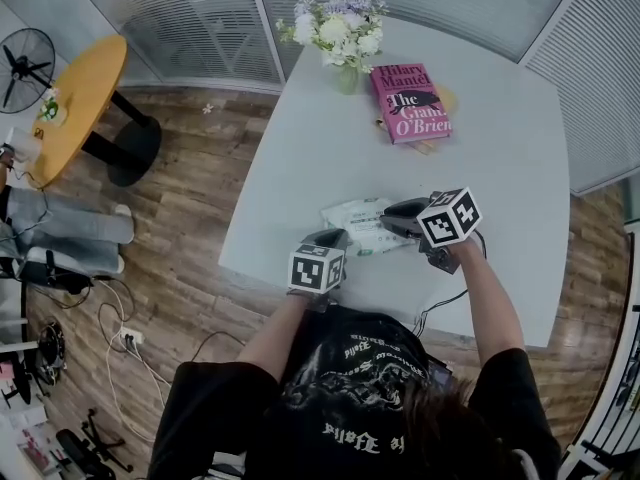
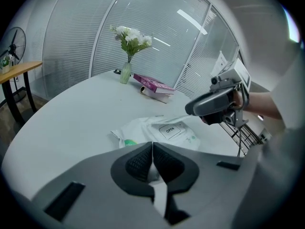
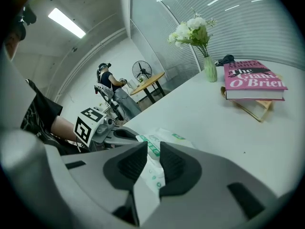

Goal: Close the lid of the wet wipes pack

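The wet wipes pack (image 1: pixel 356 224) lies flat near the front edge of the white table (image 1: pixel 480 158); in the head view both grippers cover its near corners and the marker cubes hide the hands. The left gripper (image 2: pixel 152 145) slants down at the pack's near-left corner, jaws closed tip to tip, seemingly nipping the edge film, though the jaws hide most of that pinch. The right gripper (image 3: pixel 153 147) slants down over the pack's right side, jaws apart with the pack showing through the gap unpressed, and the lid (image 2: pixel 171 129) marked OPEN lies flat
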`<state>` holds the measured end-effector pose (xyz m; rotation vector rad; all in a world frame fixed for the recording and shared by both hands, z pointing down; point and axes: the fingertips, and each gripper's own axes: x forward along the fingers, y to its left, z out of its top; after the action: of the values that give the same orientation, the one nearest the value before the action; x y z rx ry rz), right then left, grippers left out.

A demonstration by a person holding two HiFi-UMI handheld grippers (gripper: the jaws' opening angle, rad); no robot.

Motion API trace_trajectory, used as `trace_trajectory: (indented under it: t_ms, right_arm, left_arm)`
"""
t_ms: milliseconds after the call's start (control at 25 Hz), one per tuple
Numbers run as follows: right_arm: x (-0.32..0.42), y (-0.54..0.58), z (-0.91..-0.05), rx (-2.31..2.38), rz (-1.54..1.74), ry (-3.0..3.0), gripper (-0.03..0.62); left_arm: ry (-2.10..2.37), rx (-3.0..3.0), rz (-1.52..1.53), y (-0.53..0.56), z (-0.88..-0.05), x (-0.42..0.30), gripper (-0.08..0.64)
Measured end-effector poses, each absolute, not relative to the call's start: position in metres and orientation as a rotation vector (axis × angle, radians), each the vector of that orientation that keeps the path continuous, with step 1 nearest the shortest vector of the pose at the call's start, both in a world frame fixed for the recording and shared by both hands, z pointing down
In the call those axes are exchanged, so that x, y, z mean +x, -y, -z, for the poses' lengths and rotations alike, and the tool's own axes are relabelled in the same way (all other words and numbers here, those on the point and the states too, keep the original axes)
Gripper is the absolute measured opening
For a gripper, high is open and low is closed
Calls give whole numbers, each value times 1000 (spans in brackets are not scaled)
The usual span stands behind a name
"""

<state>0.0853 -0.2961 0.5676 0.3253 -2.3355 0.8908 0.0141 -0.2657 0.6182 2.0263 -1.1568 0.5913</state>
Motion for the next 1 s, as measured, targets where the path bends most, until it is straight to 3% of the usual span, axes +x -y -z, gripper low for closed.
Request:
trace_trajectory:
  t_ms: [560,760,1000]
  right_arm:
    - [77,283,-577,366,-894,2347,75]
    - [74,282,-582,429,-893,2335,10]
    - [68,278,-591,546,-828,2312,0]
  left_arm:
    - [1184,2017,-579,265,-618,14,10]
    - [1200,1992,-567,265,-617,13,10]
    - [1204,1998,-559,265,-616,13,11]
